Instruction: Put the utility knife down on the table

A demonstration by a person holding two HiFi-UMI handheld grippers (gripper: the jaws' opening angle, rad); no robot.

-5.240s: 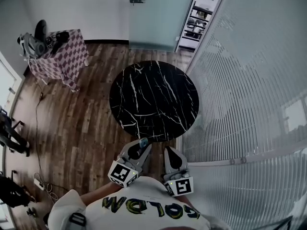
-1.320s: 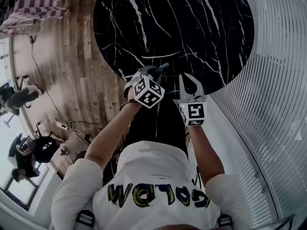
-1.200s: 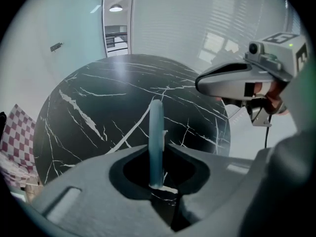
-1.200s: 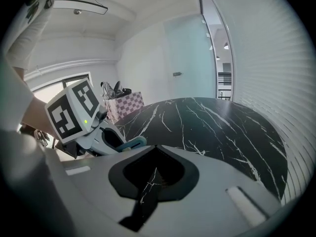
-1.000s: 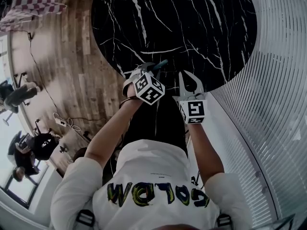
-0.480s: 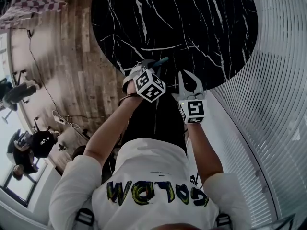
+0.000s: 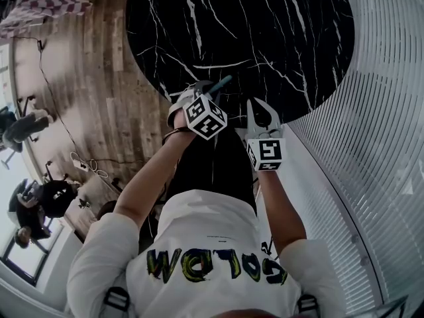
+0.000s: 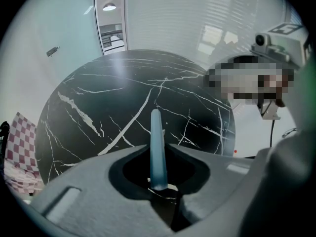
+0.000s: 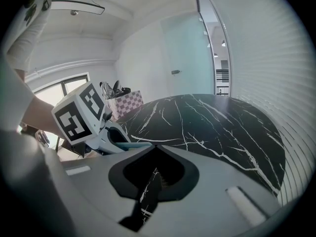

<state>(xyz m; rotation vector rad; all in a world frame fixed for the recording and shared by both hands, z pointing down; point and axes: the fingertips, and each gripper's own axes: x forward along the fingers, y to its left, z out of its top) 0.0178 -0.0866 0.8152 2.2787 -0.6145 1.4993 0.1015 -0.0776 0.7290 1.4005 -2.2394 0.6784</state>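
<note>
A round black marble table [image 7: 265, 32] stands on wood-plank floor [image 7: 99, 78].

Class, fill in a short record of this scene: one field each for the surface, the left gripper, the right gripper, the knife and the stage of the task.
Surface: round black table with white marble veins
Left gripper: jaws closed on the utility knife, aimed steeply down at the table
Right gripper: jaws together, nothing between them, beside the left gripper
Knife: light blue, slim, sticks out past the jaw tips over the table's near edge
Task stage: knife gripped, not yet laid on the table
</note>
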